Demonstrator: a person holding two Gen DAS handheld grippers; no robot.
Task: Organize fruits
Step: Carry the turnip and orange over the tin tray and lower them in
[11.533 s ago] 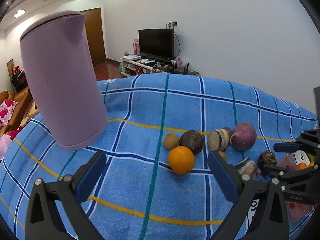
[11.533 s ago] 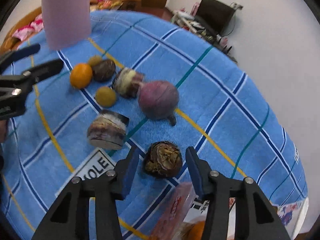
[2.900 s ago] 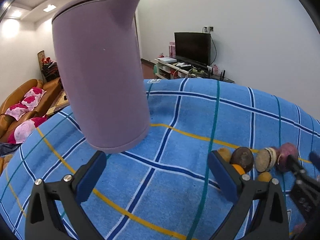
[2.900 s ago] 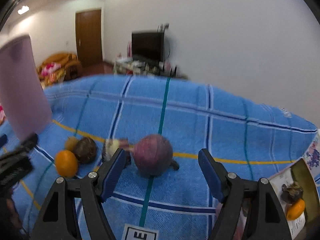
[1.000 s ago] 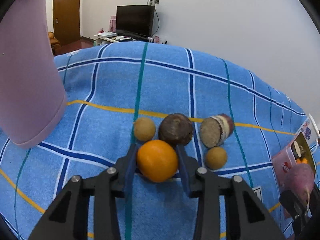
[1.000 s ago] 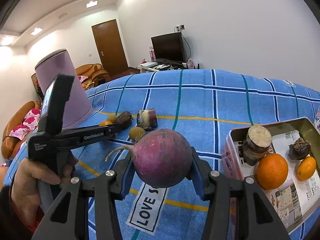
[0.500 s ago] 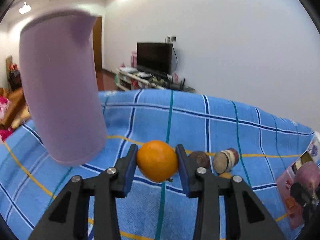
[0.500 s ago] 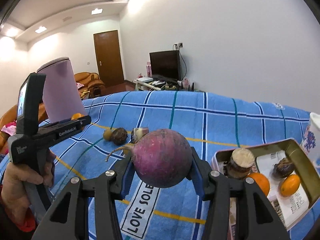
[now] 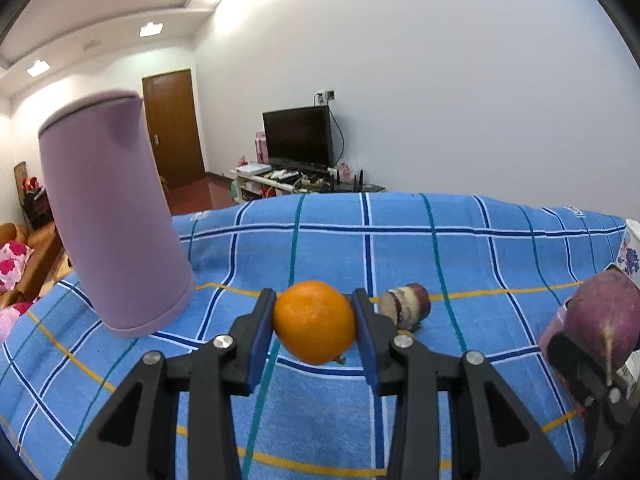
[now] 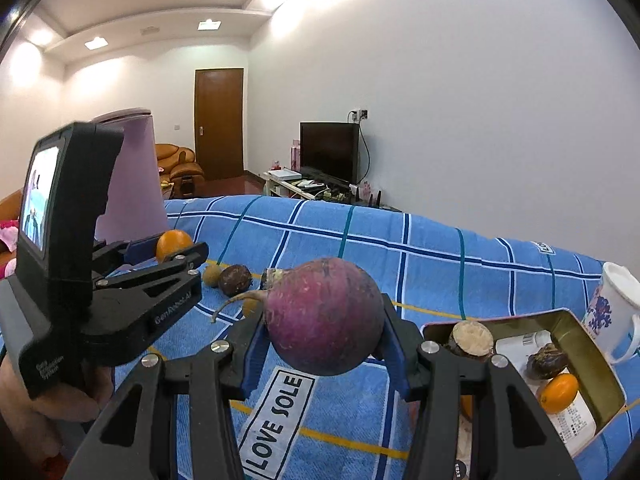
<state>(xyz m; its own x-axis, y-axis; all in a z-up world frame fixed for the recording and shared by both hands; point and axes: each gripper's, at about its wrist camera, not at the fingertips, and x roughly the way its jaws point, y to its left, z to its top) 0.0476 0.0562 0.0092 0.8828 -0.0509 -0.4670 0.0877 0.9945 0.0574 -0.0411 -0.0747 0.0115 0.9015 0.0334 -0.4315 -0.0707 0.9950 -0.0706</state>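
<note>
Orange fruit (image 9: pixel 314 327), purple radish (image 10: pixel 325 316), blue checked cloth (image 9: pixel 480 248).

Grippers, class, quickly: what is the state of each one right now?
Left gripper: closed on the orange.
Right gripper: closed on the purple turnip.

Purple jug (image 9: pixel 114 216) blurred at the top. Behind the orange (image 9: pixel 315 327) in the left tongs (image 9: pixel 316 330), only half of a cut brown piece (image 9: pixel 404 311) to see; other small fruits hidden there. Purple turnip (image 9: pixel 602 316) cut off by the right edge. In the right view, tin box (image 10: pixel 576 330) partly hidden behind the right tongs (image 10: pixel 325 330); an orange thing (image 10: pixel 465 407) in there mostly covered. Small round fruit (image 10: pixel 250 306) half hidden behind the turnip. Hand (image 10: pixel 64 396) cut off at the left edge. Things on the TV shelf (image 10: pixel 308 185) too small to tell.
</note>
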